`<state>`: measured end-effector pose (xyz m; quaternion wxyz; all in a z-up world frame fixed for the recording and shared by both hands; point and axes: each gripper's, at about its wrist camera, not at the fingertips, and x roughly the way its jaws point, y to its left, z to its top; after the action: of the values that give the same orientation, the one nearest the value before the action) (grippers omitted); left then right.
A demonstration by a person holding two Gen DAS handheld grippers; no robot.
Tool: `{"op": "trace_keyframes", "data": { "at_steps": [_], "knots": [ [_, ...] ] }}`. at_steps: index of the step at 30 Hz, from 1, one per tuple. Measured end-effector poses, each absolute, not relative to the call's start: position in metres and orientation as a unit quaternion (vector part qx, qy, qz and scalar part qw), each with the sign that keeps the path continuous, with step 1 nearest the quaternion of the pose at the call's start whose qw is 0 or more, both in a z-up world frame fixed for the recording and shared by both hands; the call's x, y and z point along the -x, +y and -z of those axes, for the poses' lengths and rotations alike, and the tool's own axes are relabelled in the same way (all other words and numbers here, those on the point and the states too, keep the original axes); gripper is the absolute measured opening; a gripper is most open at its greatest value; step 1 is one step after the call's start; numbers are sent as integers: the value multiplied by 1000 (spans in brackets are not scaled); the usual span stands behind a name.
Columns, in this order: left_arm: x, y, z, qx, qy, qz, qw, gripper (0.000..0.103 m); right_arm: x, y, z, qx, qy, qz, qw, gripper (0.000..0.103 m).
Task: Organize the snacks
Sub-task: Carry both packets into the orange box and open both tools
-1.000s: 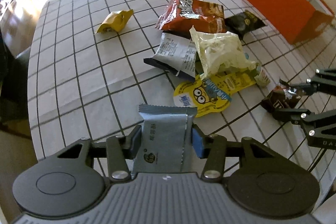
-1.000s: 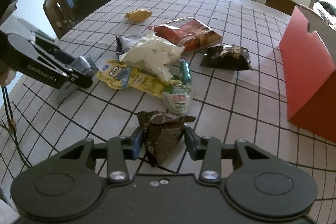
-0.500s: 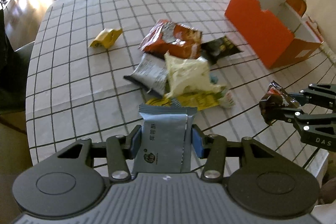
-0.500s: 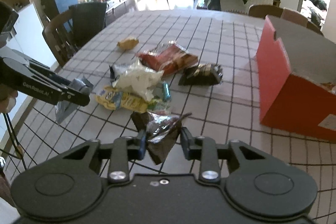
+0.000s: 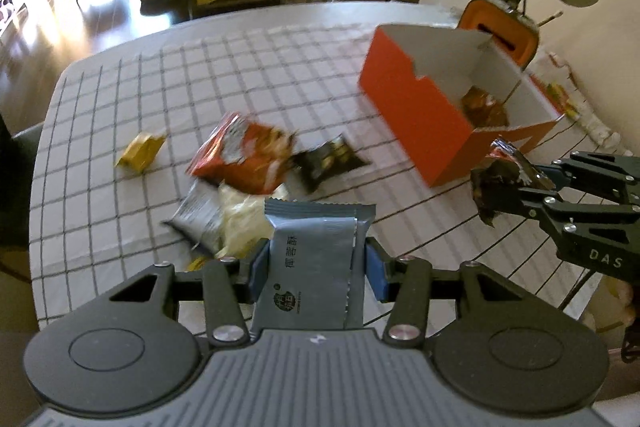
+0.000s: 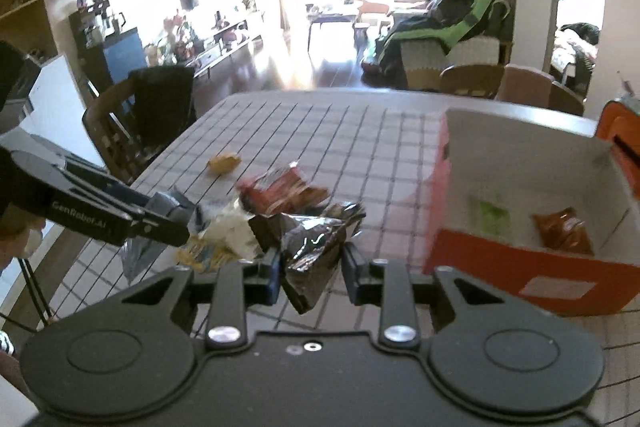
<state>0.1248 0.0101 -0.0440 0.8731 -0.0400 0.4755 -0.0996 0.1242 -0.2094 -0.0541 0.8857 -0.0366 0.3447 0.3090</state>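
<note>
Both tongs carry snacks: left tongs (image 5: 316, 273) clamped on a grey-blue packet (image 5: 314, 263) standing upright, right tongs (image 6: 310, 271) clamped on a crumpled dark wrapper (image 6: 310, 239). An open orange box (image 6: 516, 263) lies far right, nearer the right hand. Since a second ago, both have lifted off the surface (image 5: 120, 211).

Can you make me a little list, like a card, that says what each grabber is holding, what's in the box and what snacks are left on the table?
left gripper: shut on the grey-blue packet
right gripper: shut on the dark crinkly packet
orange box: open top; holds a brown packet and a green packet
left on the table: red chip bag, black packet, small yellow packet, silver packet, pale white bag
pile: red, silver and white bags overlap; yellow one lies apart
</note>
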Motion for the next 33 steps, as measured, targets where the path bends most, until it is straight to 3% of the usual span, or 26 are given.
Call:
{"op": "trace_keyframes", "data": {
  "at_steps": [20,33],
  "knots": [
    [-201,-120,-1,9,435,133,891,49,-188,-310,20,41,307,-254,916,29],
    [-281,-188,19,5,461,112,880,49,-255,-363,46,55,336,-213,916,29]
  ]
}}
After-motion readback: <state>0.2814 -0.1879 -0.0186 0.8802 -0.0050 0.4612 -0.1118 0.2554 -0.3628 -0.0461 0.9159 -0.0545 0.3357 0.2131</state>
